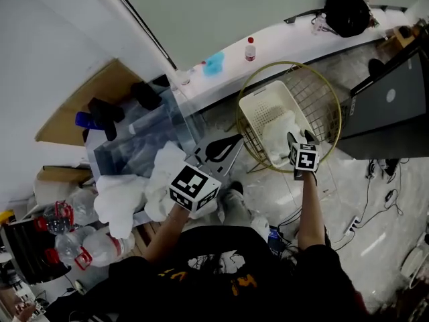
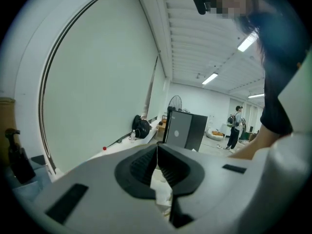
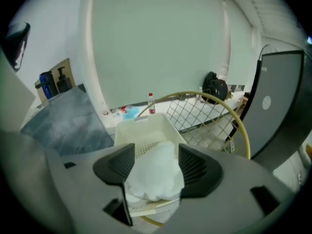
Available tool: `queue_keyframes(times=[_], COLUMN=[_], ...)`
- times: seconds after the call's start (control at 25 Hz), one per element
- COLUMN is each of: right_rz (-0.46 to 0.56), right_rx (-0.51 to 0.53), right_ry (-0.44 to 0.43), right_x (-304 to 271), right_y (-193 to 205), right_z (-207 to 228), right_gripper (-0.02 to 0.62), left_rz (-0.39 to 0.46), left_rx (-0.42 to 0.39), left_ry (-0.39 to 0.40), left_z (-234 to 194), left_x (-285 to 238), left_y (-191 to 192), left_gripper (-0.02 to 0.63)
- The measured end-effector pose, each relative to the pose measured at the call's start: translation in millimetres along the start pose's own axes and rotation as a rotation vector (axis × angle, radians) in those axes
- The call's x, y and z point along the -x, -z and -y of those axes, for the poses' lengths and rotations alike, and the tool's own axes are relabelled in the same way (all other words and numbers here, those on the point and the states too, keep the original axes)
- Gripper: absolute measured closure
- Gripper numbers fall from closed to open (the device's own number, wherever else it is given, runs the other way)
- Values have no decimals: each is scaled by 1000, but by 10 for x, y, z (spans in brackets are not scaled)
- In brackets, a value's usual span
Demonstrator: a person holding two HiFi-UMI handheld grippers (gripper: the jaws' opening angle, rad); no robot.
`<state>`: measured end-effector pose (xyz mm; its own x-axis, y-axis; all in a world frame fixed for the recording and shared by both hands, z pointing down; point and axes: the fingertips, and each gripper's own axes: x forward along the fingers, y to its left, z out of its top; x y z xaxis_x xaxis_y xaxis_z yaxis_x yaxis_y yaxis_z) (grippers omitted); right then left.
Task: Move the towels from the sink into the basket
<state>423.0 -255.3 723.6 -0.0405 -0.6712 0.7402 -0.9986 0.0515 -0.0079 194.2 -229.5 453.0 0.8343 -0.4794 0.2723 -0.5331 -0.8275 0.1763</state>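
Observation:
My right gripper point(image 1: 300, 138) point(image 3: 156, 156) hangs open over a cream plastic basket point(image 1: 258, 109) point(image 3: 141, 130). A white towel point(image 1: 281, 134) point(image 3: 153, 177) lies in that basket, between the wide-spread jaws and just under them. My left gripper point(image 2: 157, 151), its marker cube point(image 1: 194, 188) showing in the head view, is shut on another white towel point(image 1: 161, 170) point(image 2: 161, 188) beside the grey sink point(image 1: 127, 154). More white cloth point(image 1: 119, 201) bunches at the sink's near edge. The left fingertips are buried in cloth in the head view.
The cream basket sits inside a round gold wire basket point(image 1: 322, 92) on the floor. A dark cabinet point(image 1: 389, 113) stands to its right. The white ledge behind holds a bottle point(image 1: 250, 49) and a black bag point(image 1: 347, 9). Plastic water bottles point(image 1: 74, 247) lie at lower left.

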Motion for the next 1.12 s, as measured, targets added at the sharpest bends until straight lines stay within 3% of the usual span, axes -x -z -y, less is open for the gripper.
queue_keyframes(times=[0.16,0.52,0.8,1.12], right_rz=[172,390,449,417], right_rx=[11,84,157,240], right_ry=[-47,-166,-263,-462], right_x=[489,1589,2225,2551], right_y=[-520,-1162,-1028,-554], right_z=[-288,-1459,-2656,-4119], right_gripper=[389,422,422,411], left_rz=[36,94,115,111], left_rx=[-10,-10,8,44], left_ry=[-15,-79,-145,-232], left_z=[-18,-60,-97,-229], left_x=[218,1174,2194,3167], left_y=[-88,-75,160,580], left_gripper=[598,598,598,598])
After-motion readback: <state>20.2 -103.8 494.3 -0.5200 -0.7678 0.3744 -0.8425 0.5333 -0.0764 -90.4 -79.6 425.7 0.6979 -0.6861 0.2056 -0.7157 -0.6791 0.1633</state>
